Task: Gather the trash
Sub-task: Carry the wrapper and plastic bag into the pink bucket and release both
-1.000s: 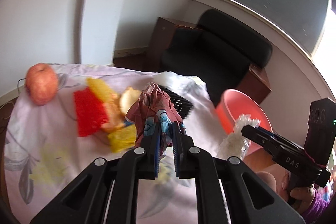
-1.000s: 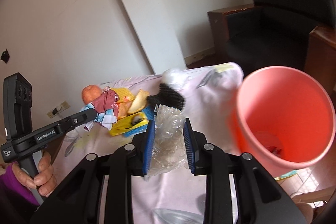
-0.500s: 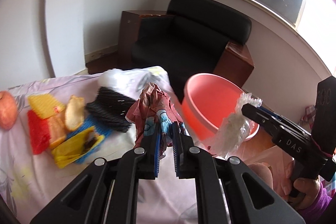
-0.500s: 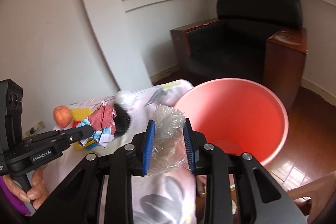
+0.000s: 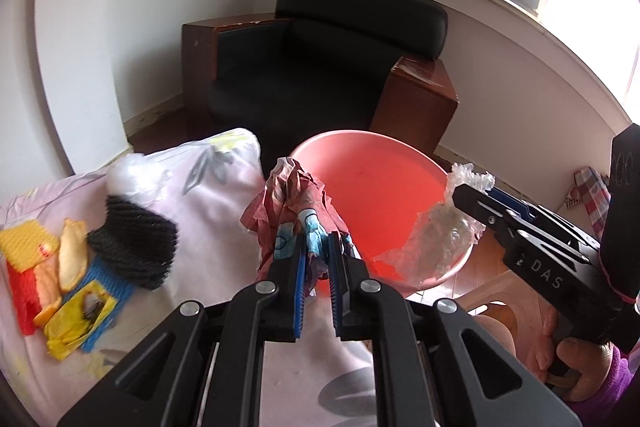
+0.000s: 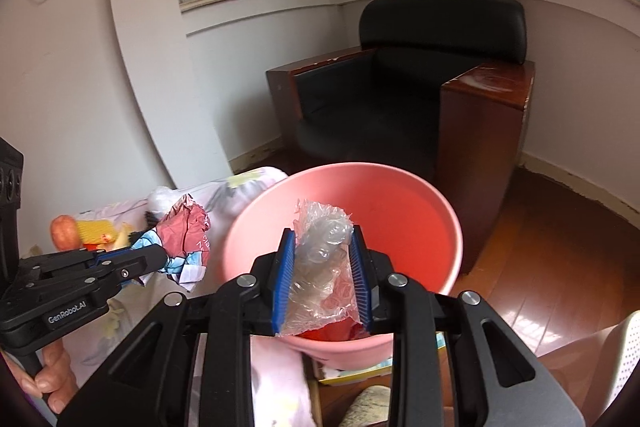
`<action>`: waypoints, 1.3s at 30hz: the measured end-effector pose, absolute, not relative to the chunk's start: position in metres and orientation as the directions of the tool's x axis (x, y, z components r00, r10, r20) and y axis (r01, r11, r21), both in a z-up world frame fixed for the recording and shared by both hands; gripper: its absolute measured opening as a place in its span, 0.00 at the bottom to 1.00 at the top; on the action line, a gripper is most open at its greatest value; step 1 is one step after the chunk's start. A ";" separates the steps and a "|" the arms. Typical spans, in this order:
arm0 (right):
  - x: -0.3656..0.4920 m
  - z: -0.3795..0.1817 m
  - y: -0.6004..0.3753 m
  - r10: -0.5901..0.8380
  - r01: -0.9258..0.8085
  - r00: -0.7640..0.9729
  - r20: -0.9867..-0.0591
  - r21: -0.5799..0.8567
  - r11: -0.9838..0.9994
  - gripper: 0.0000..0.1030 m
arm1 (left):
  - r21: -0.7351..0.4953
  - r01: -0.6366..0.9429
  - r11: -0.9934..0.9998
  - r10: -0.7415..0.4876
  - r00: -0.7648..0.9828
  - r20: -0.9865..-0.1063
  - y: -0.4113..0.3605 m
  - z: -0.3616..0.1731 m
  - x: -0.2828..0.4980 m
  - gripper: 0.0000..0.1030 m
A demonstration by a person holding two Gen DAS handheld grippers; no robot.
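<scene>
So the big pink bin (image 6: 400,211) sits on the floor just past the table corner, mouth tipped toward both hands. The right gripper (image 6: 322,279) is the nearer one — its blue pads are clamped on a crumpled clear plastic wrap (image 6: 320,259), which already hangs over the bin's open mouth, so to my eye a plain release should drop it in. The left gripper (image 5: 316,271) is squeezed tight on a wadded red-and-blue wrapper (image 5: 296,203), standing upright out of the jaws, with the bin ahead and to its right — looks short of the rim. More litter lies on the floral tablecloth (image 5: 224,195): a black mesh pad (image 5: 132,243), yellow packets (image 5: 76,319). The bin's bottom is hidden behind the pads and wrap.
</scene>
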State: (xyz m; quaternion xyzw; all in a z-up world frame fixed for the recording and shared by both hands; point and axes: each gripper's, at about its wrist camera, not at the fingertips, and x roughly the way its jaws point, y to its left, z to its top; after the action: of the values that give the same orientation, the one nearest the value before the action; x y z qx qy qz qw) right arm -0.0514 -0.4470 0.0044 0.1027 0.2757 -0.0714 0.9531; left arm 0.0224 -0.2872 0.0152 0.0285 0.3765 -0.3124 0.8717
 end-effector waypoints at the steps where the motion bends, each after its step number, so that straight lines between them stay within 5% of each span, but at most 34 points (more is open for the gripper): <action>1: -0.050 0.003 -0.449 -0.089 0.200 0.837 -0.540 0.150 0.968 0.27 | -0.183 0.572 0.800 -0.525 0.519 -0.674 -0.291 0.015 0.023 0.09; 39: -0.025 -0.031 -0.480 -0.180 0.274 0.788 -0.589 0.074 0.959 0.28 | -0.154 0.622 0.768 -0.515 0.457 -0.725 -0.365 -0.019 0.053 0.13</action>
State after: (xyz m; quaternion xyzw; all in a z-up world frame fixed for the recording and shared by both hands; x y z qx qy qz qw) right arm -0.0254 -0.4801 -0.0305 0.0782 0.3026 -0.1205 0.9422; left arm 0.0531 -0.3648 -0.0189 0.0667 0.4001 -0.3340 0.8508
